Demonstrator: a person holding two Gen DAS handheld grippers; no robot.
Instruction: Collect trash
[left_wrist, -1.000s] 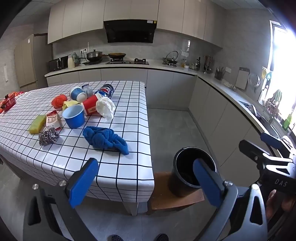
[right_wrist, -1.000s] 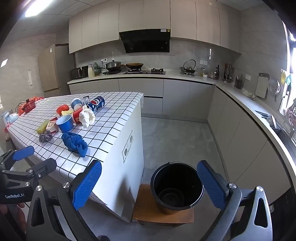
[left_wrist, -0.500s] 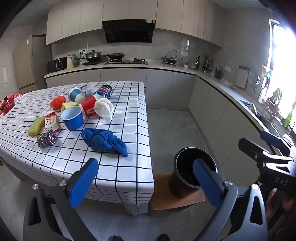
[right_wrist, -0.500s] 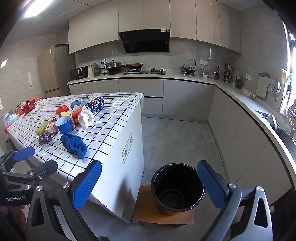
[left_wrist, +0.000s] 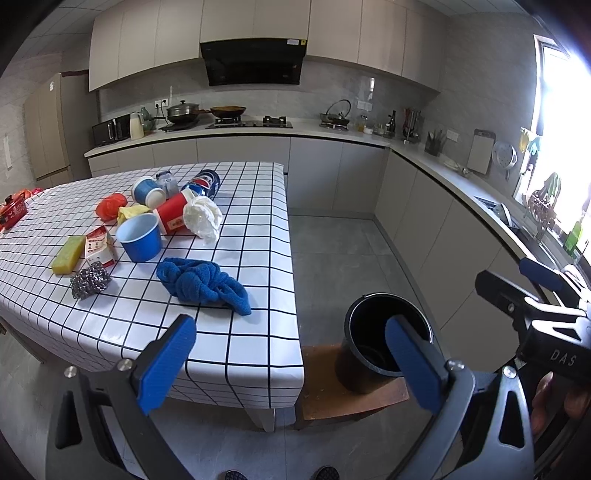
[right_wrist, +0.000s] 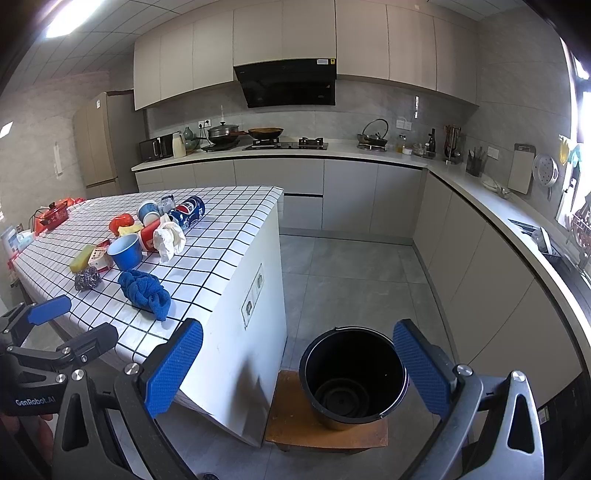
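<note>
Jaws of both grippers gape, holding nothing.

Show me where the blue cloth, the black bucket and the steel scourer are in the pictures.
blue cloth (left_wrist: 201, 282), left wrist view, middle of the crumpled folds.
black bucket (right_wrist: 352, 373), right wrist view, inner wall, below the far rim.
steel scourer (left_wrist: 89, 282), left wrist view, centre of the wire ball.

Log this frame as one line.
left gripper: open, empty | right gripper: open, empty | bucket: empty | trash on table
</note>
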